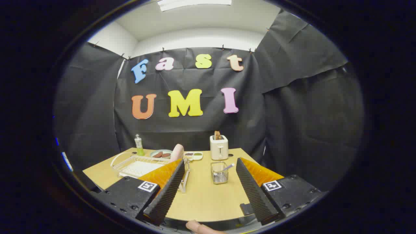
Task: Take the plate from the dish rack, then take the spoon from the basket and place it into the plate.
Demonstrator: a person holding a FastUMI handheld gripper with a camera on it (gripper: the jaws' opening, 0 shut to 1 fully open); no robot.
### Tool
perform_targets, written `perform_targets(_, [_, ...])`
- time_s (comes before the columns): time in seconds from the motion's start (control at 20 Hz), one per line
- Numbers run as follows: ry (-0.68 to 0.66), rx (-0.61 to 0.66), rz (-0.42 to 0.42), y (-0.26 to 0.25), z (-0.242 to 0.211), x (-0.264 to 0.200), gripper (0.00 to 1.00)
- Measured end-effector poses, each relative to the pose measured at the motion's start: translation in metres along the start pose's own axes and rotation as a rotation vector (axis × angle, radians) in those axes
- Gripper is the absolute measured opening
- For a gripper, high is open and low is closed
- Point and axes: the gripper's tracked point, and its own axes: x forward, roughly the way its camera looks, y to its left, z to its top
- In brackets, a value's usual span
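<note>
Now the tongs (208, 188) hang above the near edge of the table (201, 201), fingers spread wide with nothing between them but bare tabletop. That open strip of wood runs forward from the fingertips and widens toward the middle of the table, giving free room straight ahead.

Just ahead, nearer the right finger's inner edge, stands the basket (219, 173), a small wire one, with the spoon (227, 168) leaning in it, its handle tilted toward the right finger. Basket and finger are near but apart.

Beside the left finger, partly hidden behind it, lies the rack (136, 165), a low wire tray with a white base. The plate (177, 152), pale pink, stands on edge at the rack's far right corner, just beyond the left fingertip. A clear upright frame (186, 175) stands right against the left finger's inner side, narrowing the gap there; I cannot tell whether it touches.

Beyond the basket, near the table's far edge, sits a toaster (218, 148) with a slice of bread (217, 135) standing up out of it. Left of it lie a small divided tray (193, 155) and a dish (160, 153) with brown pieces, and a bottle (139, 145) stands at the far left corner, beyond the rack.

A fingertip (201, 227) of the person shows below the near table edge, between the tongs' bases.
</note>
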Motion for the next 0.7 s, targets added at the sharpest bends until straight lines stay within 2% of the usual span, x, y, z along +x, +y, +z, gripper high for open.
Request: perform_targets(0.7, [0.019, -0.024, -0.012, 0.000, -0.010, 0.022, 1.00])
